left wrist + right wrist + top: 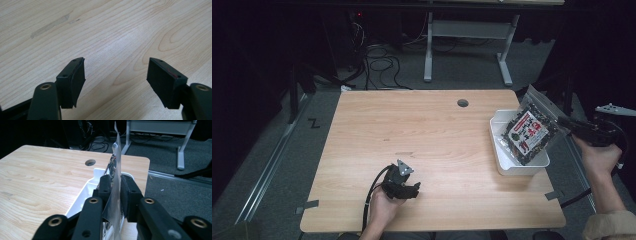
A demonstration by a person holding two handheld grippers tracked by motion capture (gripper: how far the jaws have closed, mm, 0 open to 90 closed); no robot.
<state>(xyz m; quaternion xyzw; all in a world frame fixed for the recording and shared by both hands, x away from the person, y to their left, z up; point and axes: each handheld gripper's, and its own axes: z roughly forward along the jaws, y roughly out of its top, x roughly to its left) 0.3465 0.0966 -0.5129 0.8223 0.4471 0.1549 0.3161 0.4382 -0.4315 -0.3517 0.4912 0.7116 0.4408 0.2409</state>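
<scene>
One snack bag (529, 134), pinched by right gripper (562, 121), over one white bin (512, 167) at 3 o'clock; left gripper (115, 75) jaws wide; wooden table (427, 130), dark room.

Left tongs (115, 75) agape, right tongs (115, 186) clamped.

Bag (528, 134) clamped in the right gripper (562, 121) is showing a white label (529, 130) with a red band and red-black print, too small to read. No other text is showing legibly anywhere.
</scene>
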